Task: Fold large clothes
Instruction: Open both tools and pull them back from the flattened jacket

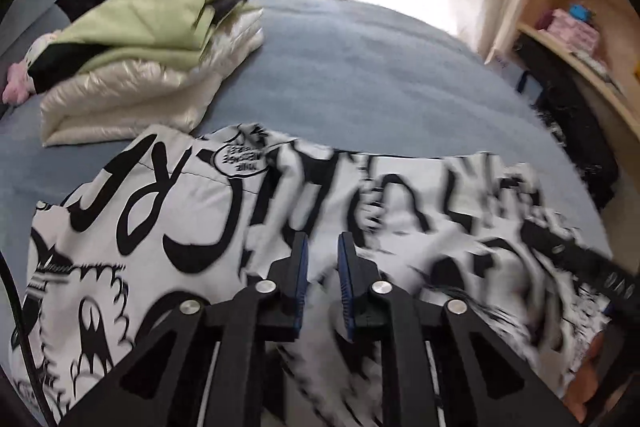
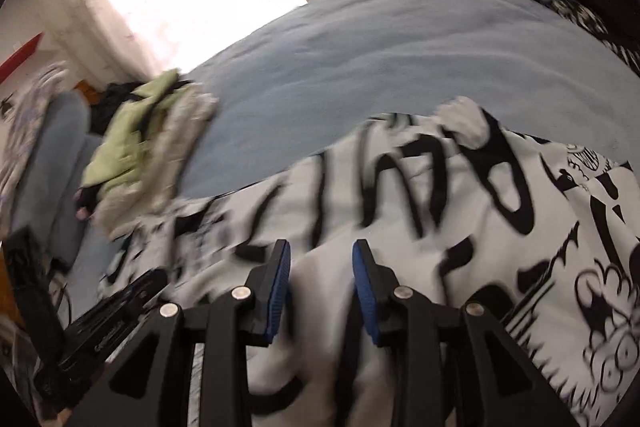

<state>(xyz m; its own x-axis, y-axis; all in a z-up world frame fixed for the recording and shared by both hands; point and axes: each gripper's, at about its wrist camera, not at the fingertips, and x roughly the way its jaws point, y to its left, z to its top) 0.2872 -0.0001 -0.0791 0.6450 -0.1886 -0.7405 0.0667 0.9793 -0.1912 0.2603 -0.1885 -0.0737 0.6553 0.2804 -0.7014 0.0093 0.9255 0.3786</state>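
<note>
White garment with black graffiti print, spread rumpled across blue bedding.
Left gripper and right gripper hover low-centre, jaws slightly parted; whether fabric is pinched, I cannot tell.

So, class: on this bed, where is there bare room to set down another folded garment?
The widest free patch is the blue blanket beyond the black-and-white printed garment, between the folded green and cream jackets and the wooden shelf. It is crowded near the camera, where the printed garment covers the bed, and at the left by the jackets.
</note>
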